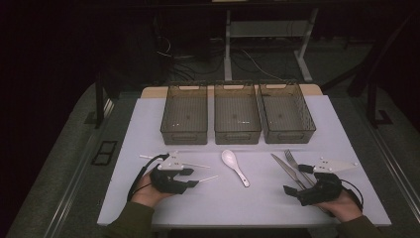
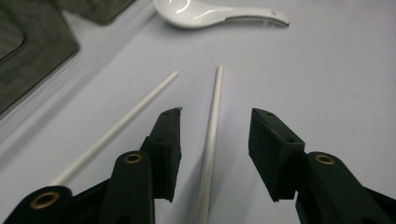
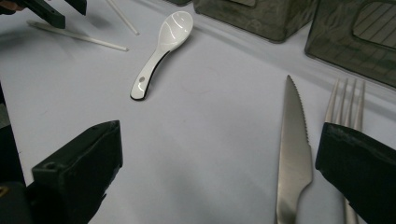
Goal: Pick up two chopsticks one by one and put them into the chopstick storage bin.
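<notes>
Knife (image 3: pixel 293 154) handle and fork (image 3: pixel 346 105) handle run off the bottom edge.

1. Looks like a lab/test room w/ a recording setup, not a home.
2. White table (image 1: pixel 237 198) in a dark room, lit from above; bare grey floor (image 1: pixel 59 163) around it.
3. Loose cables (image 1: pixel 183 59) on the floor behind, by the metal legs of another desk (image 1: pixel 228 44).
4. 3 identical grey bins (image 1: pixel 184 115) lined up in a row, cutlery laid out neatly in front.
</notes>
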A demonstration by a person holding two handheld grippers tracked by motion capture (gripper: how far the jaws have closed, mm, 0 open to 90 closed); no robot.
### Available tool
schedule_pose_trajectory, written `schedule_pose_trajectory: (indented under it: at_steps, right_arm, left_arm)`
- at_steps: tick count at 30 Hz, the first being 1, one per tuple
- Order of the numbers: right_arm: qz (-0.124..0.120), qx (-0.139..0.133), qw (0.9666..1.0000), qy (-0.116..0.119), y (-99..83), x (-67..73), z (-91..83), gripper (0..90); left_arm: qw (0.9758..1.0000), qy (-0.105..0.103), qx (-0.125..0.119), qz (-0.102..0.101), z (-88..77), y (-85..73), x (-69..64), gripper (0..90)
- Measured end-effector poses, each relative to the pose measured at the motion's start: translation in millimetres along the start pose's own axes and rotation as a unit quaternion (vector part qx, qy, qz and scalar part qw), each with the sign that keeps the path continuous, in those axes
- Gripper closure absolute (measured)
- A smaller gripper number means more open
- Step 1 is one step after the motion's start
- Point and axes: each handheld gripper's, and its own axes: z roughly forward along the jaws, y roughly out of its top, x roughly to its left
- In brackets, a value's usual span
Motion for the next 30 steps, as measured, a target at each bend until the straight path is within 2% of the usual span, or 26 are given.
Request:
schedule_pose_trajectory:
  at_steps: [4, 6, 8, 12, 20, 22, 25, 30]
  right_arm:
    - [-0.013, 0.002, 0.9999, 0.000, 0.0, 2.0, 7.0, 0.8]
    - [-0.011, 0.001, 0.9999, 0.001, 0.5, 2.5, 8.3, 0.8]
    - [-0.010, 0.001, 0.9999, 0.000, 0.3, 2.2, 7.5, 0.8]
    - [-0.007, 0.000, 1.0000, -0.001, 0.0, 2.2, 6.5, 0.8]
    - [-0.008, 0.005, 0.9999, -0.003, -0.3, 3.3, 7.7, 0.8]
    - [-0.008, 0.004, 1.0000, -0.003, -0.3, 2.9, 7.4, 0.8]
    - [-0.008, 0.003, 1.0000, -0.004, -0.2, 2.7, 7.4, 0.8]
    - [-0.006, 0.005, 1.0000, -0.003, -0.2, 3.0, 7.4, 0.8]
  left_arm:
    - [0.9998, 0.013, -0.002, -0.011, -12.3, -13.6, 1.3, 49.5]
    - [0.9996, 0.018, -0.004, -0.021, -15.6, -19.9, 1.4, 49.3]
    - [0.9996, 0.021, 0.008, -0.019, -17.7, -26.6, 2.7, 49.4]
    - [0.9995, 0.019, 0.017, -0.020, -16.6, -35.9, 3.6, 55.2]
    - [0.9997, 0.006, 0.016, -0.017, -10.3, -39.6, 6.4, 69.7]
    - [0.9997, 0.002, 0.015, -0.016, -9.5, -39.7, 6.1, 78.1]
    - [0.9998, 0.000, 0.018, -0.007, -9.0, -39.4, 6.6, 81.4]
    - [0.9998, -0.009, 0.020, -0.003, -8.1, -38.2, 7.6, 82.7]
